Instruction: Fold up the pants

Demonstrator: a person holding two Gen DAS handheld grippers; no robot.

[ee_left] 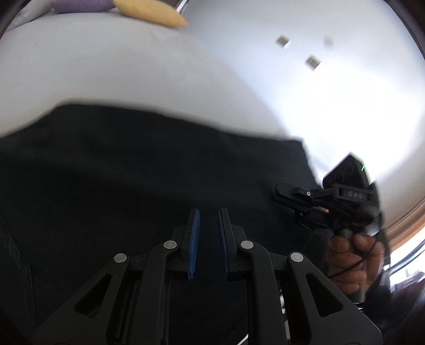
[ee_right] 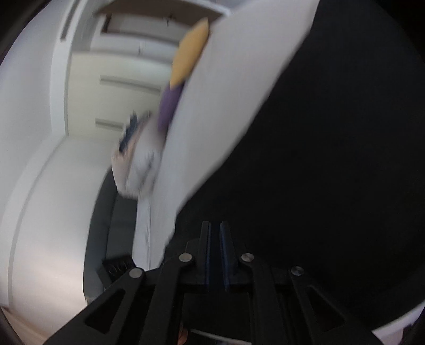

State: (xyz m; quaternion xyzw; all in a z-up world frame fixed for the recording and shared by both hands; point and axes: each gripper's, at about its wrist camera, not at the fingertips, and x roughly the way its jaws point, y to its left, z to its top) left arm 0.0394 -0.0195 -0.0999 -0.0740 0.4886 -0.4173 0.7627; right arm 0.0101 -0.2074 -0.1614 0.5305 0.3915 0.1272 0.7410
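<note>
Blue pads on my left gripper [ee_left: 208, 212] sit a little apart over the black pants [ee_left: 138, 169], holding nothing | pants lie flat on the white bed [ee_left: 111, 69], folding looks part done, I can't tell how much | right gripper [ee_right: 215, 225] nearly closed, can't tell if holding cloth | pillows [ee_left: 151, 12] at far edge, lots of bare bed.

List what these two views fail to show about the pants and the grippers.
- Pants: the frame edges cut off their outline in both wrist views; folds are lost in the dark cloth.
- Right hand-held gripper: motion blur and dark cloth hide whether it pinches fabric.
- Left hand-held gripper: slightly open; contact with the cloth is unclear.
- Two small wall items: blurred.
</note>
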